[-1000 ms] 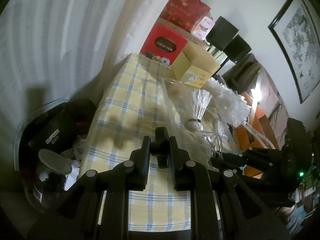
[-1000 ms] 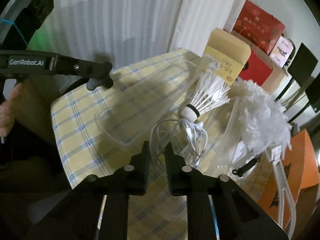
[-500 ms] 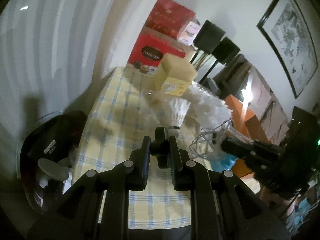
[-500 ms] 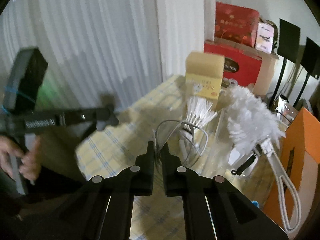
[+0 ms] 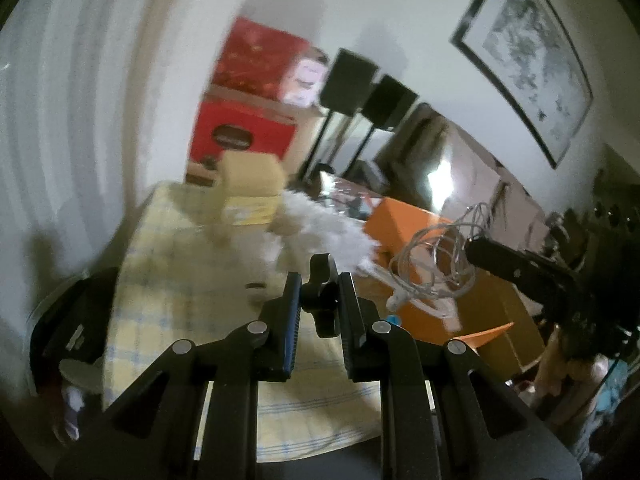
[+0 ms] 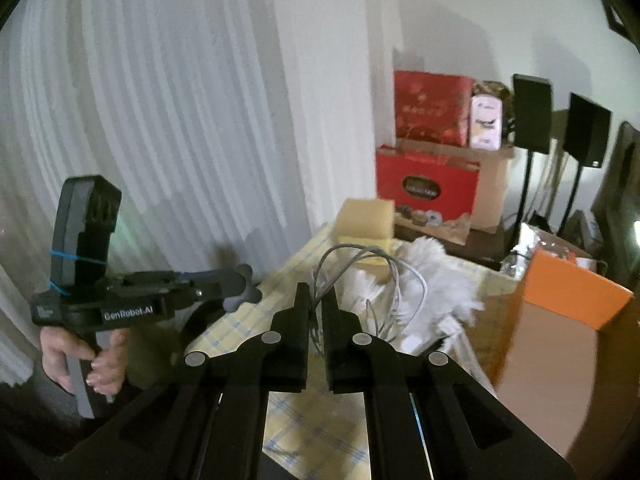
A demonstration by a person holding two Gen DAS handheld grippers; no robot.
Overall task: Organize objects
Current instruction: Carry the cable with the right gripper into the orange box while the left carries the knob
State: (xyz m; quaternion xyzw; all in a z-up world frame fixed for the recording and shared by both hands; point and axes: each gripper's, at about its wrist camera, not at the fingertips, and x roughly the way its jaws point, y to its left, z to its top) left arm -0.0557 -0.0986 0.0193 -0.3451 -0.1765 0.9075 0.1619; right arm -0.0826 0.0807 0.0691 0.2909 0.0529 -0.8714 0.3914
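Above the checked tablecloth (image 6: 240, 320), my right gripper (image 6: 315, 300) pinches one white cable coil (image 6: 384, 280); my left gripper (image 5: 320, 292) clamps one black knob (image 5: 322, 300).

A yellow box (image 6: 366, 224) is set at the far end of the checked tablecloth (image 6: 240, 320), with a feather duster (image 6: 432, 280) laid just right of it and stacked cartons (image 6: 432, 160) behind.

The near part of your tabletop (image 5: 168, 312), under the yellow checked cloth, lies bare and gives you room to pass. Farther back the yellow box (image 6: 366, 222) and the white feather duster (image 6: 432, 280) crowd it. The orange box (image 6: 572, 292) walls off your right side, and the white curtain (image 6: 180, 120) closes the left.
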